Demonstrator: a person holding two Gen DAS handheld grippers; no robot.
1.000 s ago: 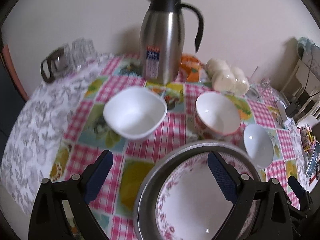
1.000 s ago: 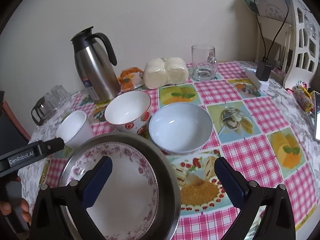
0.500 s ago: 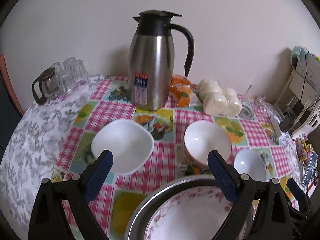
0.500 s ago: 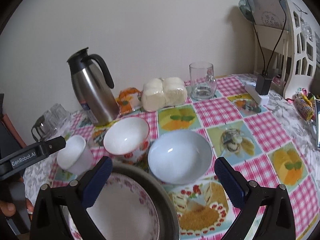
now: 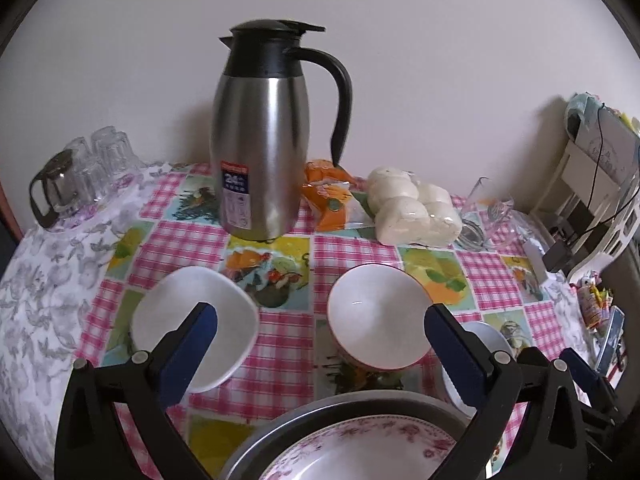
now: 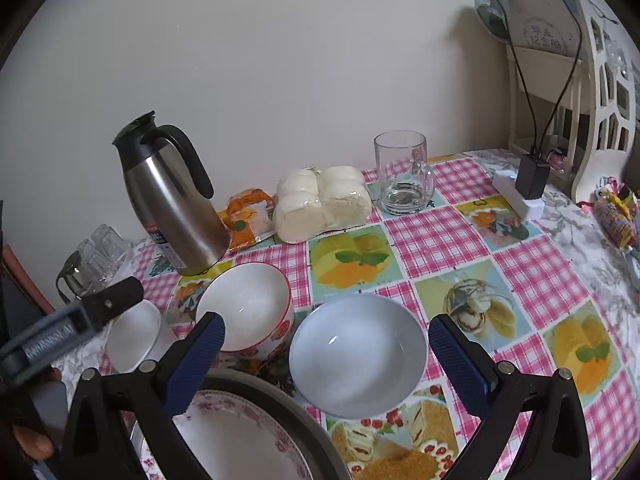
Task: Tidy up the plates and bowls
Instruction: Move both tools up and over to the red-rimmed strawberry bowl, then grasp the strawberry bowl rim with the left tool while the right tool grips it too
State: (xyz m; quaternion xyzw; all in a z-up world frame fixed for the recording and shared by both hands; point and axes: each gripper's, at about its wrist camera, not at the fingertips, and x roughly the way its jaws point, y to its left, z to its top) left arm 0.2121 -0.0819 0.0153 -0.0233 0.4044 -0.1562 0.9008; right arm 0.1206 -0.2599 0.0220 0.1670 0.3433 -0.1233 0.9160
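You have drawn both grippers back from the floral plate (image 5: 360,454) in its metal pan (image 5: 304,420), left gripper (image 5: 320,334) just spread wider, right gripper (image 6: 326,350) released too, both empty, leaving 3 bowls unstacked beyond.

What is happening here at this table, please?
A person holds a gripper in each hand above a table with a checked cloth. The left gripper and the right gripper are both open and hold nothing. Three bowls stand loose: a square white bowl, a red-patterned bowl and a pale blue bowl. A floral plate already lies in a metal pan.
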